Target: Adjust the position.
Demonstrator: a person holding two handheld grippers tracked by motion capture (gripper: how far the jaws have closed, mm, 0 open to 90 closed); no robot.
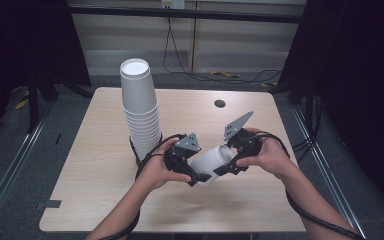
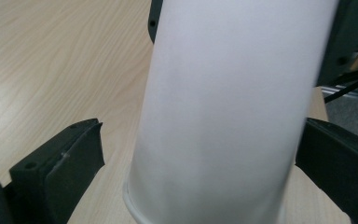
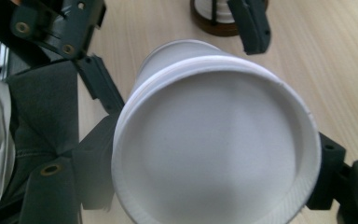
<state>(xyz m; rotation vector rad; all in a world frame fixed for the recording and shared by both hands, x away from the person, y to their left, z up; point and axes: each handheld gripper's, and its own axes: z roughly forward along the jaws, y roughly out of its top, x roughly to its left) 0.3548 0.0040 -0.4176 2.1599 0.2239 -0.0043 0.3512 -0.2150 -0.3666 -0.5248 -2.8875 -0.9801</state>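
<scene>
Wooden table (image 1: 105,200) under the high camera; a person's forearms enter from six o'clock, one gripper in each hand. A single white paper cup (image 1: 211,161) is held above the tabletop just below the table's centre, lying on its side between the two grippers, its closed base pointing toward one o'clock and its rim end toward seven o'clock. Right gripper (image 1: 226,167) sits at the cup's three o'clock side; in the right gripper view the cup's base (image 3: 214,158) faces the lens and the two black jaws press against its opposite sides at nine and three o'clock, so this gripper is clamped on the cup. Left gripper (image 1: 197,176) sits at the cup's nine o'clock side. In the left gripper view the cup wall (image 2: 228,112) rises between its jaws: the jaw at eight o'clock stands clear of the wall with bare table visible in the gap, while the jaw at four o'clock lies close against the wall, contact not certain. Jaws wide apart, cup between them, no grip. A tall stack of white cups (image 1: 141,107), nested upside down, stands at ten o'clock from the held cup, well apart from it, on the table's left half, resting in a dark round holder (image 1: 136,152) that shows at its foot. A small dark round hole (image 1: 219,103) marks the tabletop at twelve o'clock from the grippers. Black cables (image 1: 310,212) trail from the grippers back along the forearms.
</scene>
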